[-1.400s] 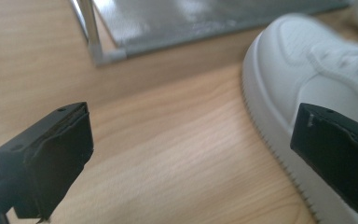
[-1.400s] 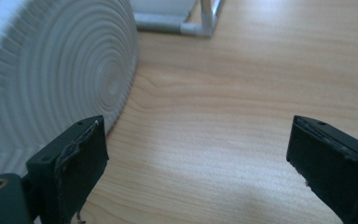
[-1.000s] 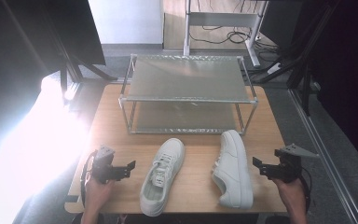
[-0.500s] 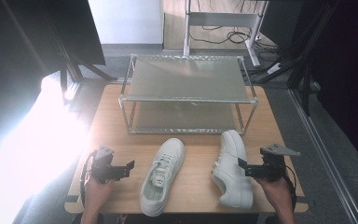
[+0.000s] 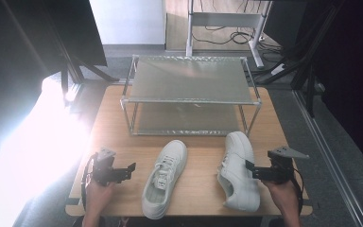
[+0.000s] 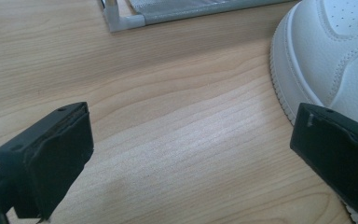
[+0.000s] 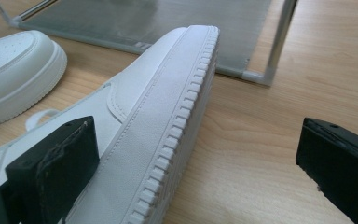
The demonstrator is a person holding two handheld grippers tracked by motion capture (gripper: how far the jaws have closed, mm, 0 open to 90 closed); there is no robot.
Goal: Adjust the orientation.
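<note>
Right gripper (image 5: 254, 171) fingers gape wide, empty, the right white sneaker (image 5: 238, 171) partly between them; left gripper (image 5: 128, 170) likewise wide, empty, beside the left white sneaker (image 5: 165, 177).

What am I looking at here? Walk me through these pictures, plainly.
A person at a wooden table holds a hand-held two-jaw gripper in each hand. The high view looks down from above; each of the other two views comes from a camera riding on one gripper. On the table stand a two-tier metal shoe rack and two white sneakers. The left gripper, open, sits beside the left sneaker. The right gripper, open, has the right sneaker between its jaws. Nothing is clamped yet.
</note>
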